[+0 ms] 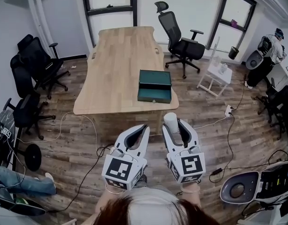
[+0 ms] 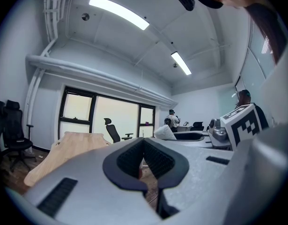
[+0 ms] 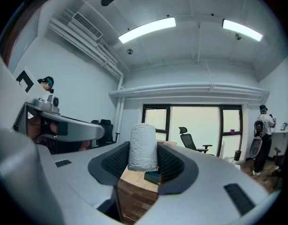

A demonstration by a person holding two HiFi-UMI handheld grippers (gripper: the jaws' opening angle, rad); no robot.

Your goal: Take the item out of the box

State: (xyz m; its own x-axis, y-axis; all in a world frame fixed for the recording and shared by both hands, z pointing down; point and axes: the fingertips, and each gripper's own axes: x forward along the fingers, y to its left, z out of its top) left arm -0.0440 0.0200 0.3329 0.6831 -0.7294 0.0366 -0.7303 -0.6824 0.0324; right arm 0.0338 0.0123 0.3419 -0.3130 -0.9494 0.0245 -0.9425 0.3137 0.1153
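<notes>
A dark green box (image 1: 154, 86) lies open on the near right part of the wooden table (image 1: 118, 64); in the right gripper view the box (image 3: 153, 177) shows low between the jaws, far off. My right gripper (image 1: 180, 127) is shut on a white wrapped cylinder (image 1: 171, 123), which stands upright between the pads (image 3: 143, 147). My left gripper (image 1: 140, 134) hangs beside it over the floor, shut with nothing in it (image 2: 143, 161). Both grippers are well short of the table's near edge.
Black office chairs stand at the left (image 1: 38, 62) and behind the table (image 1: 181, 43). A white step stool (image 1: 216, 76) is to the right. Cables (image 1: 87, 139) run across the wood floor. A person (image 1: 275, 46) stands far right, and equipment (image 1: 256, 184) sits at the lower right.
</notes>
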